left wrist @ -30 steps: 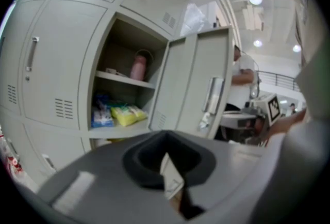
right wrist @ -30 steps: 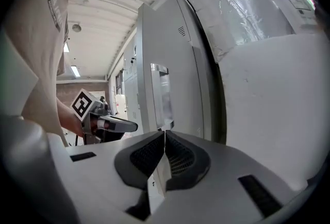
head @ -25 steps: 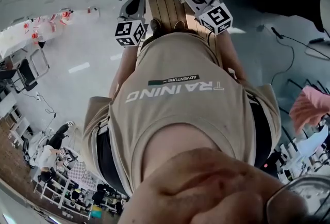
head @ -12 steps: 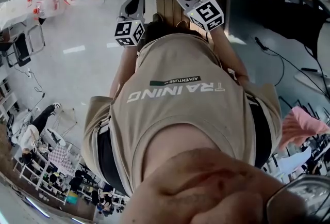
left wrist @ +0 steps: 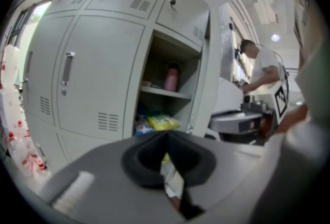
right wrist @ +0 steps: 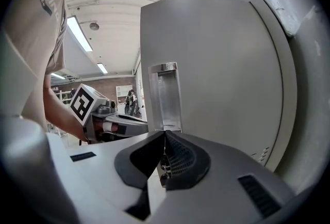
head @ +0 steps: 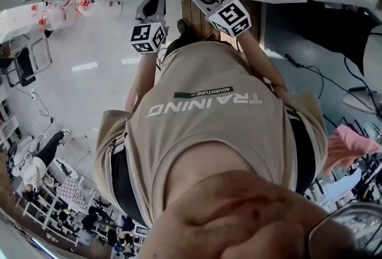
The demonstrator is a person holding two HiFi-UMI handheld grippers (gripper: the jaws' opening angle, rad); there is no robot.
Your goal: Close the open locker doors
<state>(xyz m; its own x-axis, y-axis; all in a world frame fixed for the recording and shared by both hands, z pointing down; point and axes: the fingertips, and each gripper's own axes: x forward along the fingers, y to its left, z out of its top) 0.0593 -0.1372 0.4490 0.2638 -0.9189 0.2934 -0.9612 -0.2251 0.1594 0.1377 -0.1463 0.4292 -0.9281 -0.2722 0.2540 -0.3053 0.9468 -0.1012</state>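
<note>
- A grey locker bank (left wrist: 98,73) has its left doors shut; one compartment (left wrist: 178,58) gapes at its right edge.
- The open locker door (right wrist: 221,78) stands broad before the right tool (right wrist: 165,134), its recessed handle (right wrist: 165,96) just beyond.
- Both tools are pressed together and empty; the left tool (left wrist: 166,138) faces the shelves.
- Inside, a pink bottle (left wrist: 170,77) stands above a yellow bag (left wrist: 162,123).

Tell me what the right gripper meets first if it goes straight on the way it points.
Most likely the open locker door, at about its recessed handle, which stands just above the right gripper's closed tips. Depth is hard to judge.
</note>
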